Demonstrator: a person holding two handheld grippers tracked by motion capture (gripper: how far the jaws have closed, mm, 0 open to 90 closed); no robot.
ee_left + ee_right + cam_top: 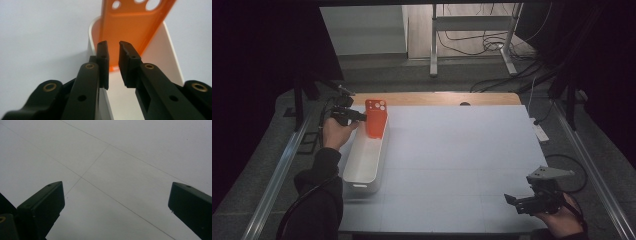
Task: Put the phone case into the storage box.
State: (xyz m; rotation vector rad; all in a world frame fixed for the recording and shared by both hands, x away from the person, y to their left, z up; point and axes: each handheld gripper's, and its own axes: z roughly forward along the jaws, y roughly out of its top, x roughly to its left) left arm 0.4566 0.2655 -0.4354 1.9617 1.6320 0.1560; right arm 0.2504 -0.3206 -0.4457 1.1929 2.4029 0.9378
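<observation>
While the left tool (354,116) hangs at the far end of a long white bin (364,162) in the high view, an orange phone case (376,118) stands upright in that end, its camera holes at the top, just beside the tool's tips. The bin lies along the left edge of a pale grey bench (462,160) marked with faint seams; a strip of wood shows at the bench's far edge, and metal frame legs and loose cables lie on the floor beyond. The right tool (514,201) rests low at the near right corner, well apart from the bin, with bare bench between.

Seen from the left gripper view, the left tool (113,65) shows its matte black jaws a narrow gap apart, nothing pressed between them. Beyond them the phone case (130,27), smooth and translucent, leans inside the bin (170,57), whose rounded white wall looks glossy.

Over in the right gripper view, the right tool (115,202) has its jaws spread wide over plain grey bench (125,157) crossed by thin lines.
</observation>
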